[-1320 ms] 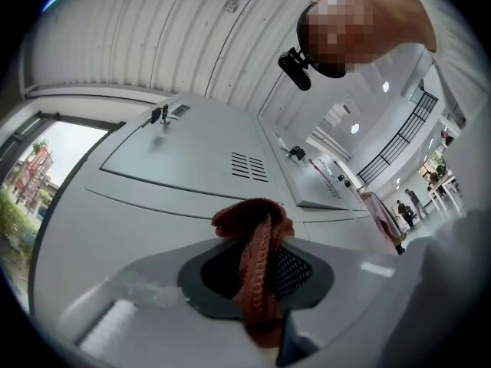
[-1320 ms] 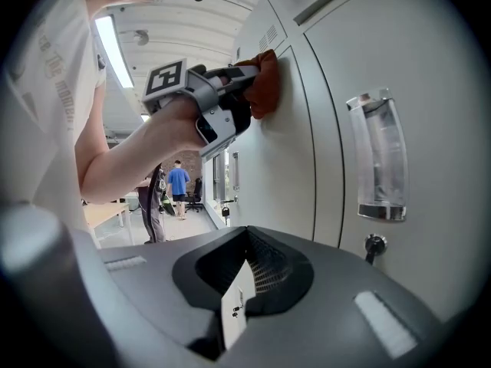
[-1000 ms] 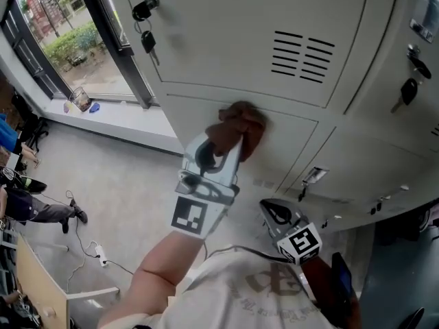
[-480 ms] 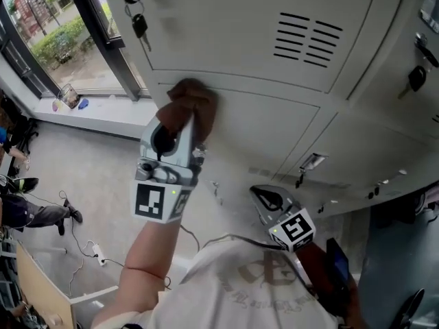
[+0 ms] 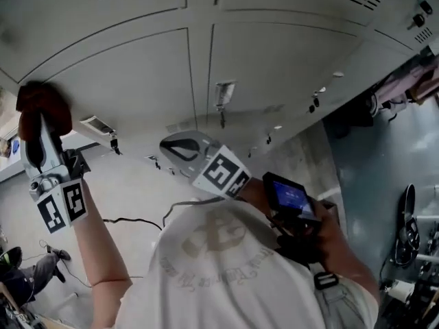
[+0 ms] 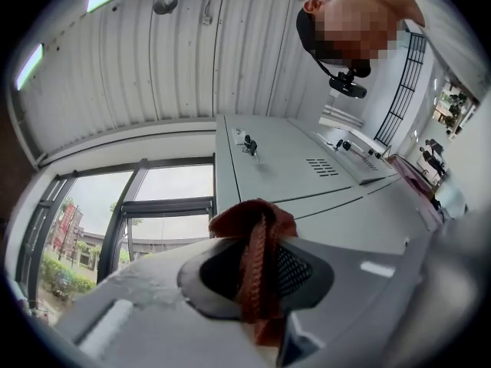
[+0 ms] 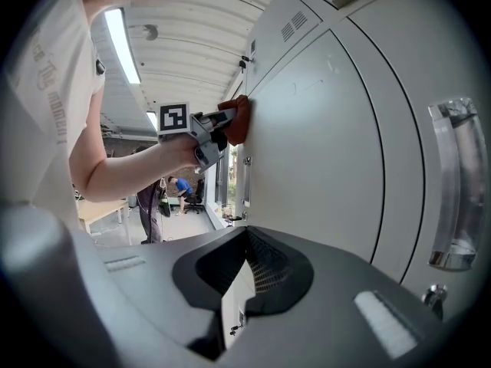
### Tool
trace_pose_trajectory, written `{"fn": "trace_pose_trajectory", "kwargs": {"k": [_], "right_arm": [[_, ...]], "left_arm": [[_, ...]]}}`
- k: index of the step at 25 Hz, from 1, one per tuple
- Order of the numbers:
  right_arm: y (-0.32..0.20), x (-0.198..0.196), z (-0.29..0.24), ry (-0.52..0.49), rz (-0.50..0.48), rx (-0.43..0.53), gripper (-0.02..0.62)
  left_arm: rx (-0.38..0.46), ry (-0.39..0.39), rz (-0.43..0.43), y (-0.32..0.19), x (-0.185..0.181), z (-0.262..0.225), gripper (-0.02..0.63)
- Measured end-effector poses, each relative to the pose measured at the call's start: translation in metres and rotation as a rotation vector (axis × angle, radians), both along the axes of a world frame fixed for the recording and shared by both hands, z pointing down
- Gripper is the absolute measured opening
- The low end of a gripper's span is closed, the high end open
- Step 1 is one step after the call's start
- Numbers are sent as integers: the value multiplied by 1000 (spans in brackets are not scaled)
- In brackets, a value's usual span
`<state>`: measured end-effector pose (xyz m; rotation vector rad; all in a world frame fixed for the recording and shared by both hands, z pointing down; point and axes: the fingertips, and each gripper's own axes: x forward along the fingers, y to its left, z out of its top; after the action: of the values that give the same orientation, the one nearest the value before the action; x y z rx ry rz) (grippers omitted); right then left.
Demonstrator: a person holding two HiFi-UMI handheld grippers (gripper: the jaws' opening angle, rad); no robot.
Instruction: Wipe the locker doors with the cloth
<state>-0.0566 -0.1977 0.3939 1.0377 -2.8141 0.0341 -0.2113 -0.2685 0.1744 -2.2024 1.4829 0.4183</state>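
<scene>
A reddish-brown cloth (image 5: pixel 42 101) is pinched in my left gripper (image 5: pixel 38 118) and pressed against a grey locker door (image 5: pixel 130 74) at the far left of the head view. In the left gripper view the cloth (image 6: pixel 253 221) hangs bunched between the jaws of the left gripper (image 6: pixel 257 251), with the lockers (image 6: pixel 284 159) beyond. My right gripper (image 5: pixel 182 146) is held low before the lower doors, shut and empty. The right gripper view looks along a door (image 7: pixel 322 144) and shows the left gripper (image 7: pixel 215 133) holding the cloth (image 7: pixel 236 119) to it; the right gripper (image 7: pixel 244 244) holds nothing.
Metal latch handles (image 5: pixel 223 94) stick out from the lower doors, one (image 7: pixel 456 182) close to the right gripper. Dark items (image 5: pixel 357 112) lie by the lockers at the right. A cable (image 5: pixel 123 221) runs over the floor. A seated person (image 7: pixel 180 186) and a table (image 7: pixel 100 205) are behind.
The head view has swung right and down. My left gripper has carried the cloth leftward across the locker door. The right gripper has stayed low and shut.
</scene>
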Motion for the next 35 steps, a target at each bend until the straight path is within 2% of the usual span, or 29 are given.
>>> {"fn": "trace_pose_trajectory", "kwargs": {"k": [6,15,23,29,32,35], "right_arm": [[8,-8,8,5,6,-11,8],[14,-20,15,22,72,-36,8],[20,-21,20,15,131,-35,8],[45,4,28,-4,189,-29,8],[56,25,29,16,224,-5,8],[66,47,27,-50,272,-19,8]], "left_arm": [[2,21,23,3,4,17,78],[-133,30,140,0,13,69,80],[-264,-11,284,25,37,128,81],[-390,-82,408,73,78,182,81],[-439,-89,444,93,95,197,81],[-493,-81,470,109,111,210,81]]}}
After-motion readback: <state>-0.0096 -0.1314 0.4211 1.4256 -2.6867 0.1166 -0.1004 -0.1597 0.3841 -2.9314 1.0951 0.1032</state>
